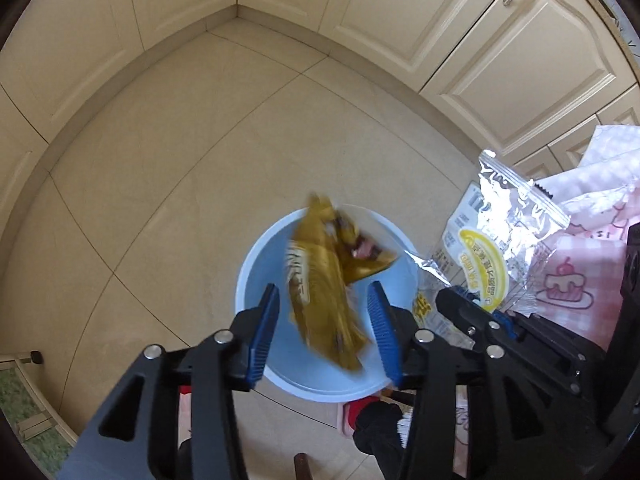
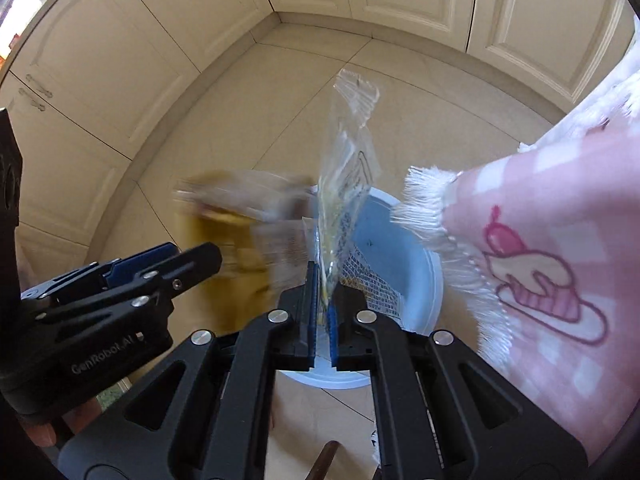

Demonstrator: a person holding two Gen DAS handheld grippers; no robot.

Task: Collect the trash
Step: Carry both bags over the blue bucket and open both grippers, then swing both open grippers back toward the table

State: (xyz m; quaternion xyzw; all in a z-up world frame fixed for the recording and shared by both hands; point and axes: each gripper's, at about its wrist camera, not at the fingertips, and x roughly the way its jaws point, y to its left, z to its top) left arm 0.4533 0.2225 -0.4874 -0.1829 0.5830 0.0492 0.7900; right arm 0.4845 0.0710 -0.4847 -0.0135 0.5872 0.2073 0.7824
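The light blue bin (image 1: 256,280) stood on the tiled floor (image 1: 160,184) in the corner of cream cabinets (image 1: 520,60), and everything else is placed against it here. Directly above its mouth the left gripper (image 1: 324,328) pointed steeply down with its blue pads (image 1: 266,336) parted to a middling width; the yellow snack wrapper (image 1: 320,292) hung blurred between them, over the bin's opening, with a gap showing on either side, so neither pad appeared to press on it. In the right wrist view that same wrapper (image 2: 240,248) was a yellow smear just left of the bin (image 2: 416,264). The right gripper (image 2: 323,320) was poised over the bin's near rim, its jaws pinched close on the lower edge of a clear zip bag (image 2: 348,184), which stood up edge-on above the bin and carried printed text and a yellow label. From the left wrist the zip bag (image 1: 500,236) showed to the right of the bin, above the right gripper (image 1: 472,304). A pink checked cloth (image 2: 552,272) with white fringe and a cake drawing hung at the bin's right side, its fringe reaching over the rim.
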